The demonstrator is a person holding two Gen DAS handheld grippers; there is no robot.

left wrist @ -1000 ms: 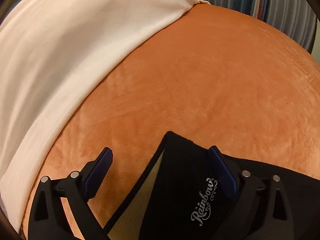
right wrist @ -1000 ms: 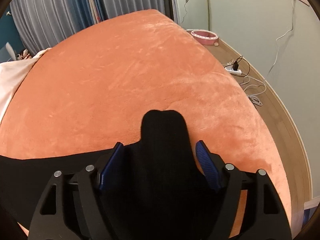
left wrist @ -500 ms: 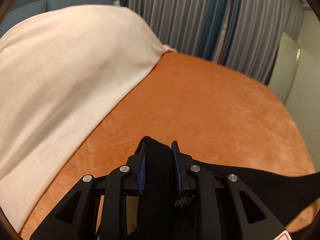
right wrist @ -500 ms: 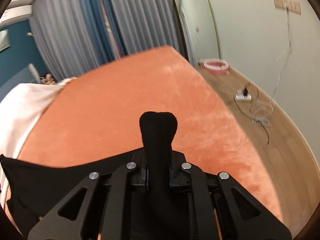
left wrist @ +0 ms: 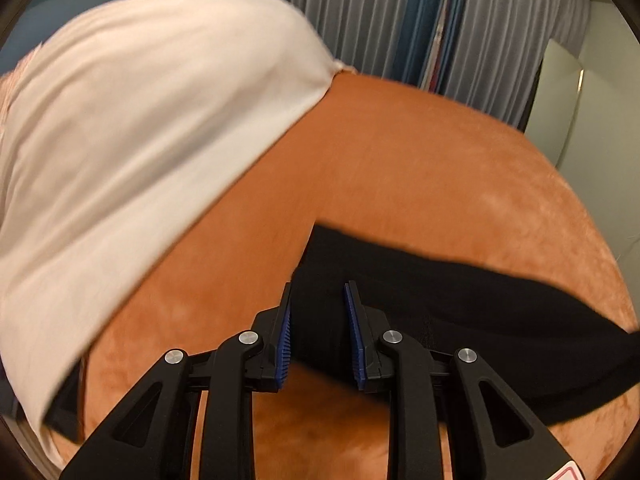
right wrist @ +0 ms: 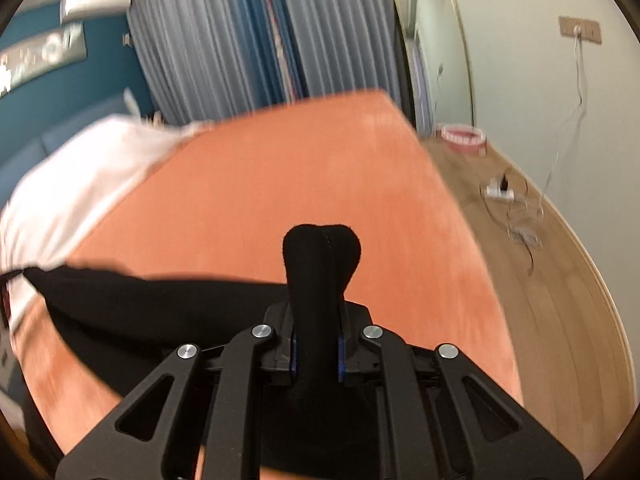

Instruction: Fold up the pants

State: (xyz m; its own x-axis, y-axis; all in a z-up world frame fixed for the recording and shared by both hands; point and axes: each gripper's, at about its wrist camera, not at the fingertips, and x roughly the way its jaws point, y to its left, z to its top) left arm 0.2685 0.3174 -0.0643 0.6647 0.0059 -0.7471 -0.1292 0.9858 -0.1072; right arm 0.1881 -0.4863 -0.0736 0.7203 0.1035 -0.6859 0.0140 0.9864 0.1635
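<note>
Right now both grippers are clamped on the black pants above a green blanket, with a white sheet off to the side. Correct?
Not quite: the blanket is orange, not green, as the right wrist view shows. The rest holds: the left gripper and right gripper are both clamped on the black pants, and the white sheet lies to the side.

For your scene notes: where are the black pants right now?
The pants hang over the orange bed, pinched at one end by the left gripper and at the other by the right gripper.
</note>
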